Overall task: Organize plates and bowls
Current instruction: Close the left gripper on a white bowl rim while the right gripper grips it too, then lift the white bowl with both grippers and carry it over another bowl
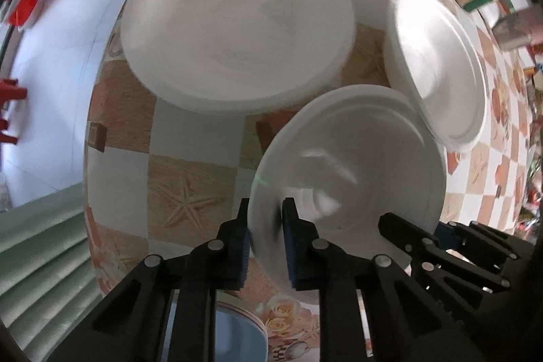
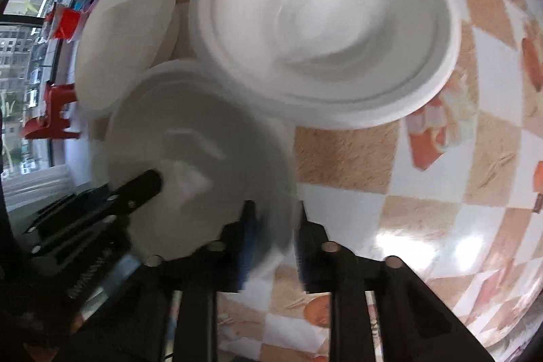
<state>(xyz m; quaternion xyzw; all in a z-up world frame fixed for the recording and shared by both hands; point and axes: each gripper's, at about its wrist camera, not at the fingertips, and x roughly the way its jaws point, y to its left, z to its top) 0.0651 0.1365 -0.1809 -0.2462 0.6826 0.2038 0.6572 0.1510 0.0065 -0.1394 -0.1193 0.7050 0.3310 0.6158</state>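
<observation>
Both jaws are clamping opposite rims of the white plate (image 1: 349, 165): left gripper (image 1: 265, 226) gripping one edge, right gripper (image 2: 275, 226) the other, holding it over the worktop (image 1: 190, 192).

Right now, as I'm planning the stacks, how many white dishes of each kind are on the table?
Plates: 2, a big one and the one both grippers pinch.
Bowls: 1, deeper, beside them; it may be a nested stack.
Total: 3 white dishes.
</observation>
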